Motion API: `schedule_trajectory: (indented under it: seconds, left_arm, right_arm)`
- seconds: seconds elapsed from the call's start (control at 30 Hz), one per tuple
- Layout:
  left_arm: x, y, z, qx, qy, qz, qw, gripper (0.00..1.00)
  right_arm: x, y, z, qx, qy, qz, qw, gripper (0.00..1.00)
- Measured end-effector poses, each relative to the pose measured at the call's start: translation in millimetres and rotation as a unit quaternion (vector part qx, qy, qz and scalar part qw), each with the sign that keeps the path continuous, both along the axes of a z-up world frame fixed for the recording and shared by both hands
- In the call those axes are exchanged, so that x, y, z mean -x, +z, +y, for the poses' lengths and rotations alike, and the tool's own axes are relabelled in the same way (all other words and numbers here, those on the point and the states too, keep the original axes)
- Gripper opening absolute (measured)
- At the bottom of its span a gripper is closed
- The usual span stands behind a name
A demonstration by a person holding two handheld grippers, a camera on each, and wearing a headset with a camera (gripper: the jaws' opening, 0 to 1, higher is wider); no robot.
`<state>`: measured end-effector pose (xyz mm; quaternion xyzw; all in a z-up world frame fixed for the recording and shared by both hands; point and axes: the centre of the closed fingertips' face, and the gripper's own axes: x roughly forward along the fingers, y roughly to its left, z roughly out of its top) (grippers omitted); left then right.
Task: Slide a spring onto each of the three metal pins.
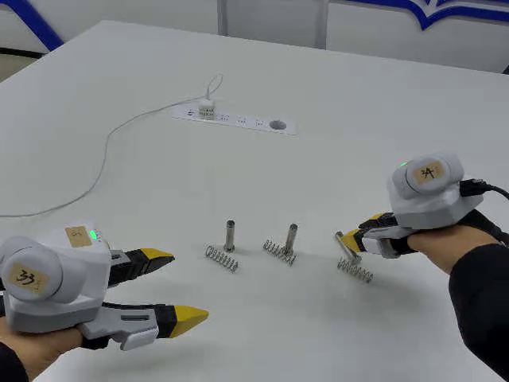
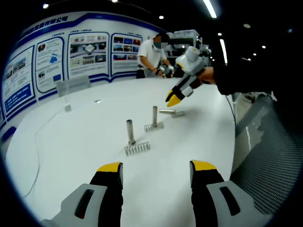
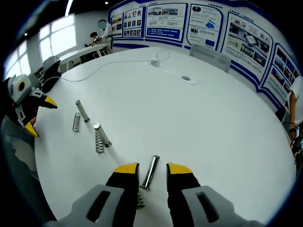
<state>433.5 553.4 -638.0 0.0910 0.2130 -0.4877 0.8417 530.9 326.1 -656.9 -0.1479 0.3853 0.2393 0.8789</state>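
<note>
Two metal pins (image 1: 230, 235) (image 1: 291, 237) stand upright on the white table, each with a spring (image 1: 221, 258) (image 1: 278, 251) lying at its foot. A third pin (image 1: 347, 247) lies tipped over beside its own spring (image 1: 355, 270). My right gripper (image 1: 354, 239) is open and low over this pin, and in the right gripper view the pin (image 3: 150, 171) lies in the gap of that gripper (image 3: 152, 170) without clear contact. My left gripper (image 1: 176, 286) is open and holds nothing, short of the nearest pin (image 2: 129, 131) and spring (image 2: 137, 148).
A white power strip (image 1: 235, 119) with a plugged-in cable (image 1: 103, 159) lies at the far side of the table. The table's edge (image 2: 235, 137) runs close on the right in the left gripper view. A person (image 2: 151, 54) stands in the background.
</note>
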Motion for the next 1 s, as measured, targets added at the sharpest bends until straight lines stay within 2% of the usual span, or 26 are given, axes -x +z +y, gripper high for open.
schedule_trajectory:
  seconds: [0.2, 0.4, 0.6, 0.87, 1.0]
  left_arm:
    - [0.5, -0.8, -0.2, 0.001, -0.003, 0.002, 1.0, 0.57]
    - [0.1, -2.2, 0.7, 0.001, -0.002, 0.004, 1.0, 0.57]
    - [-0.3, -2.5, 2.2, 0.004, 0.0, 0.005, 1.0, 0.56]
    - [1.3, -2.4, 1.0, 0.002, -0.001, 0.006, 1.0, 0.55]
    - [2.4, -2.1, 0.0, 0.0, -0.003, 0.006, 1.0, 0.55]
  right_arm:
    - [-10.4, -10.4, -0.3, 0.002, -0.013, 0.024, 0.9996, 0.21]
    - [-14.6, -18.1, 0.7, 0.006, -0.029, 0.045, 0.9986, 0.14]
    - [-15.4, -28.3, -0.9, 0.017, -0.041, 0.061, 0.9971, 0.12]
    - [-17.4, -32.2, -1.5, 0.015, -0.044, 0.071, 0.9964, 0.12]
    - [-13.5, -32.3, 0.5, 0.01, -0.048, 0.084, 0.9952, 0.11]
